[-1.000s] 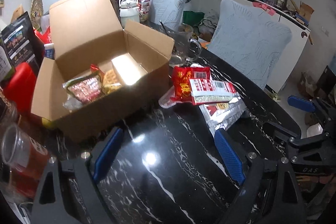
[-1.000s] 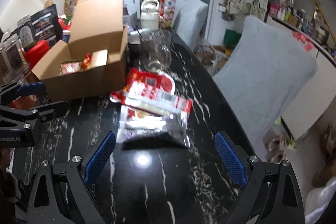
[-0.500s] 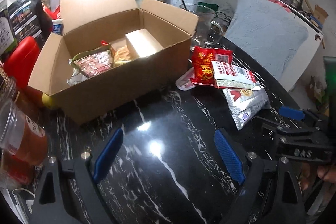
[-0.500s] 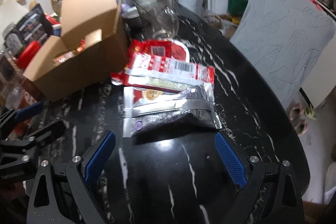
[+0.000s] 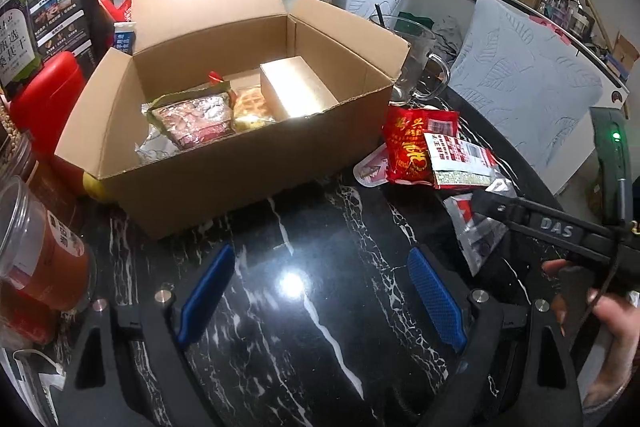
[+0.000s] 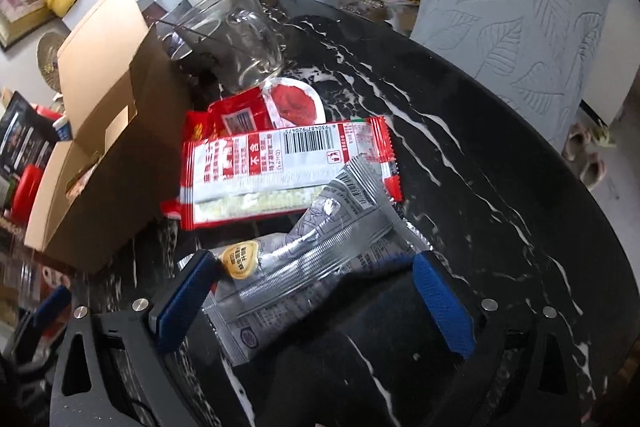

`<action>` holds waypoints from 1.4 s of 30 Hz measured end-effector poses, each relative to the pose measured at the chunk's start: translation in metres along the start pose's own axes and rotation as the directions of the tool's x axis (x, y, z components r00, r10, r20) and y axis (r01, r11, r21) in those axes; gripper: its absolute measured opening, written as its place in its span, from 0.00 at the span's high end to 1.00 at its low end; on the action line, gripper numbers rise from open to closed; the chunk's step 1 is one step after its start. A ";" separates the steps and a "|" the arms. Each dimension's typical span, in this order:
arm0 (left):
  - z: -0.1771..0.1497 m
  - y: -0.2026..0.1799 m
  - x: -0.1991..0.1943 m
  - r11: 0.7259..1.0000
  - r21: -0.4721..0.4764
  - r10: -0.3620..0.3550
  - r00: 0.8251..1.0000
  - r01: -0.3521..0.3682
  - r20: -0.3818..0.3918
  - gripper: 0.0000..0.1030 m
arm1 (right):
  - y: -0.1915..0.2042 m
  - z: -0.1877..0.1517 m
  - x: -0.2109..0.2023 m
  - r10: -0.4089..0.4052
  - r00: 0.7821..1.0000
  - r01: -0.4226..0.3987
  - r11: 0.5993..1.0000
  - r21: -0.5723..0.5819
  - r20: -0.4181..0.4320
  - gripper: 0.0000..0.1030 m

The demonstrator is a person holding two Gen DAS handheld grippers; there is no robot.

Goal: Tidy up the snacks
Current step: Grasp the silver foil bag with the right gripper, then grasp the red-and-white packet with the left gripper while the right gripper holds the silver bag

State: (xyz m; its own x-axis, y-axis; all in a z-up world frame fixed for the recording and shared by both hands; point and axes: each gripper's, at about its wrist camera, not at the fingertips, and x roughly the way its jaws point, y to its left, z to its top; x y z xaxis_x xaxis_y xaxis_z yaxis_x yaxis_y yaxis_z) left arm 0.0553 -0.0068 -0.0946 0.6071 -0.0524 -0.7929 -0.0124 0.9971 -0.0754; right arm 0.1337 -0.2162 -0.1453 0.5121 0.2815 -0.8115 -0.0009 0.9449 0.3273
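Note:
An open cardboard box (image 5: 248,163) stands on the black marble table (image 5: 320,307) and holds several snack packets and a small carton. It also shows in the right wrist view (image 6: 112,155). Right of it lies a pile: a silver packet (image 6: 312,267), a red and white packet (image 6: 280,171), a red packet (image 5: 412,147) and a round red cup (image 6: 294,103). My right gripper (image 6: 316,303) is open, its fingers on either side of the silver packet's near end. It also shows in the left wrist view (image 5: 504,207). My left gripper (image 5: 320,295) is open and empty over bare table before the box.
A glass mug (image 6: 236,43) stands behind the pile. Jars with red contents (image 5: 36,251), a red container (image 5: 44,99) and dark bags (image 5: 60,11) crowd the left of the box. A chair with a pale leaf cushion (image 6: 520,11) stands beyond the table's right edge.
My right gripper has moved forward and down to the pile, so its fingers now flank the silver packet. My left gripper has moved closer to the box.

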 end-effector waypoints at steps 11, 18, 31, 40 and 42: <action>0.002 0.000 -0.005 1.000 -0.008 -0.021 1.000 0.021 0.016 0.13 | 0.001 0.005 0.004 0.011 1.000 -0.009 0.996 0.092 -0.029 0.02; 0.007 0.002 -0.009 1.000 -0.013 -0.021 0.999 0.021 0.032 0.13 | -0.001 0.013 0.011 -0.068 0.998 0.068 0.993 0.098 -0.001 0.02; 0.021 -0.027 -0.011 0.993 0.102 -0.068 0.996 0.062 0.060 0.13 | -0.018 0.011 0.002 -0.039 0.999 0.039 0.999 -0.015 0.028 0.67; 0.052 -0.084 0.018 0.949 0.264 -0.183 0.983 0.172 0.018 0.13 | -0.044 0.020 -0.029 0.033 0.994 -0.032 0.999 -0.006 0.100 0.67; 0.061 -0.100 0.031 0.927 0.310 -0.216 0.976 0.213 -0.022 0.13 | -0.052 0.026 -0.033 0.036 0.993 -0.035 0.999 -0.005 0.114 0.67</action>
State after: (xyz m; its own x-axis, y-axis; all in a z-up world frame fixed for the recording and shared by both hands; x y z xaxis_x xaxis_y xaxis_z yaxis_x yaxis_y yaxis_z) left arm 0.1235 -0.1047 -0.0751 0.5775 -0.2681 -0.7712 0.3636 0.9302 -0.0511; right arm 0.1395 -0.2787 -0.1226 0.6064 0.2942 -0.7388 -0.0233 0.9352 0.3533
